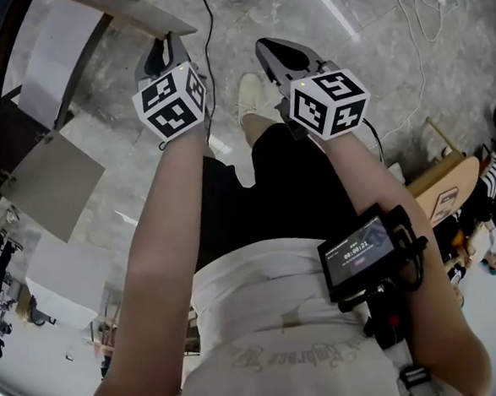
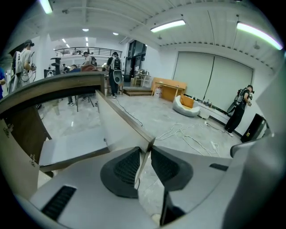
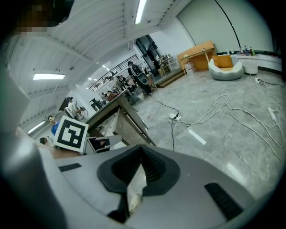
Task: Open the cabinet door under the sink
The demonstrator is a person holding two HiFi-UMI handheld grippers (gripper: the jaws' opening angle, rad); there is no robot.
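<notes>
The grey cabinet door [image 2: 117, 117] with a wood-coloured edge stands swung out from under the curved counter [image 2: 53, 86]. My left gripper [image 2: 146, 150] is shut on the door's free corner, which sits between its pad tips. In the head view that gripper [image 1: 167, 39] meets the end of the door [image 1: 147, 20] at the top. Behind the door the cabinet shows a grey shelf [image 2: 71, 147]. My right gripper [image 1: 264, 46] hangs beside it over the floor, shut and holding nothing [image 3: 142, 159]. From the right gripper view I see the left marker cube [image 3: 71, 133] and the door [image 3: 129, 123].
Cables [image 2: 187, 134] and a power strip [image 3: 173, 117] lie on the marble floor beyond the door. The person's shoe [image 1: 249, 95] is below the grippers. Grey cabinet panels [image 1: 52, 185] stand at the left. People, a wooden desk [image 2: 169, 88] and a bean bag [image 2: 187, 105] are far off.
</notes>
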